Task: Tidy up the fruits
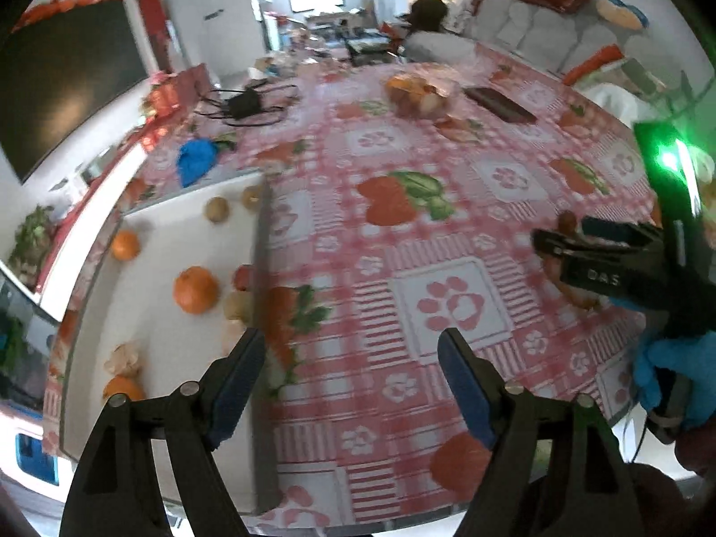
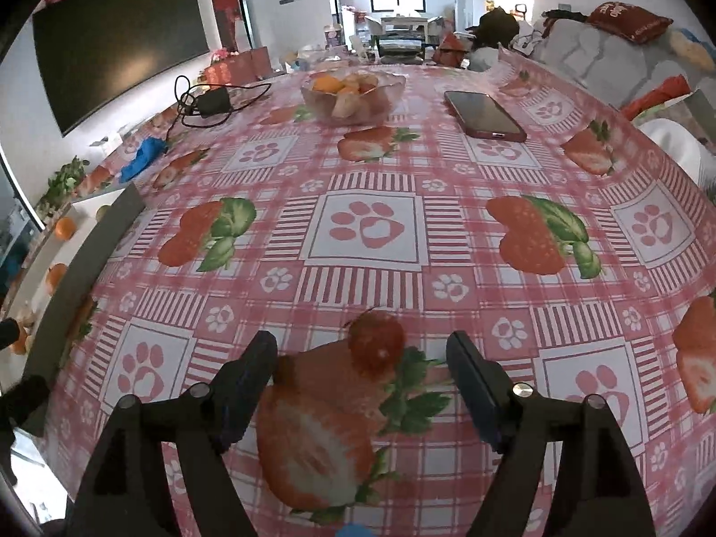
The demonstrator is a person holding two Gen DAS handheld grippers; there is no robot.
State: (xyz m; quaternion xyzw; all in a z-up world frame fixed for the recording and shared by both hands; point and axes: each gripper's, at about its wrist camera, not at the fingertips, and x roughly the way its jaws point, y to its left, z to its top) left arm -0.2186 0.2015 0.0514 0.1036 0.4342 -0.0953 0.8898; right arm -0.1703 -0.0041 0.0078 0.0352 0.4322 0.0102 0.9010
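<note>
A small red fruit with a stem (image 2: 377,345) lies on the strawberry-print tablecloth (image 2: 367,228), just ahead of and between the fingers of my right gripper (image 2: 360,367), which is open and empty. That gripper also shows in the left wrist view (image 1: 561,241), with the red fruit (image 1: 567,223) just behind its tips. My left gripper (image 1: 351,362) is open and empty above the tablecloth, next to a white tray (image 1: 147,326) holding oranges (image 1: 196,290) and small brown fruits (image 1: 217,209). A glass bowl (image 2: 353,97) of mixed fruit stands at the table's far side.
A dark phone (image 2: 485,116) lies right of the bowl. A black charger with cables (image 2: 210,103) and a blue cloth (image 2: 142,159) lie at the far left. The tray's grey wall (image 1: 262,313) rises beside my left gripper. A sofa (image 2: 617,53) stands beyond the table.
</note>
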